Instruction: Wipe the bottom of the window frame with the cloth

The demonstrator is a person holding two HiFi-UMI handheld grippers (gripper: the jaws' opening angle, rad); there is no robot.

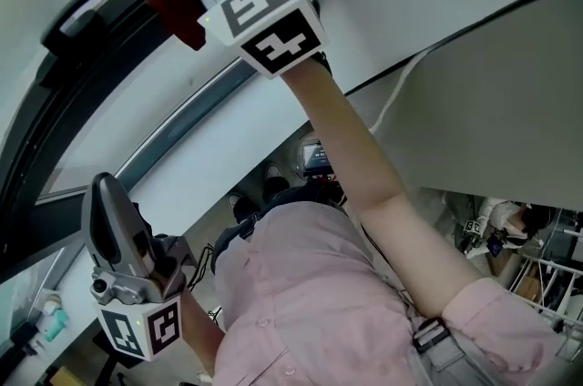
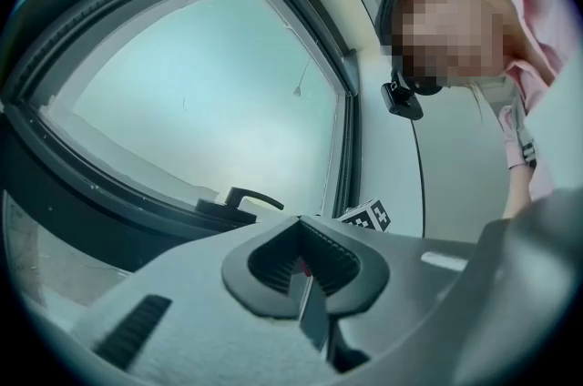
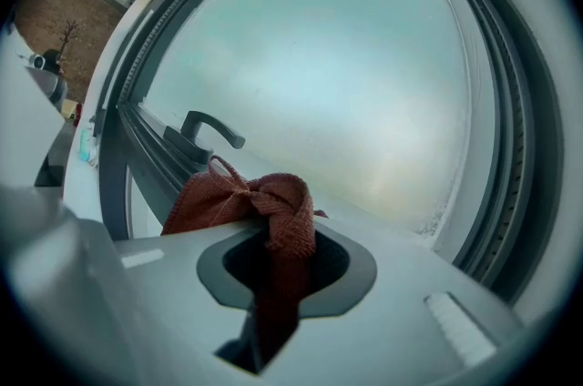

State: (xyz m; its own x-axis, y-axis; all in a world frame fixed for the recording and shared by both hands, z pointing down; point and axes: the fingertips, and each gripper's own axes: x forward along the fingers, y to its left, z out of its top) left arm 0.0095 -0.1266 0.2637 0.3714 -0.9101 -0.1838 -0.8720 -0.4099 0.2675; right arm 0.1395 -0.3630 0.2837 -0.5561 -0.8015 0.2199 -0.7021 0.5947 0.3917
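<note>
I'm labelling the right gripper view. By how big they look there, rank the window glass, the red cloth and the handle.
1. Window glass, by far the largest.
2. Cloth, though its nearness to the camera enlarges it.
3. Handle, the smallest.

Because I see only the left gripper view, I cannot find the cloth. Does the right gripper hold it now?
Observer: Yes, the right gripper is shut on the red cloth.
Operator: Is the cloth close to the window frame?
Observer: The head view shows it held up by the dark window frame, near the handle. I cannot tell whether it touches.
Operator: Where is my left gripper in the room?
Observer: The left gripper is low, beside the person's pink shirt, apart from the frame.
</note>
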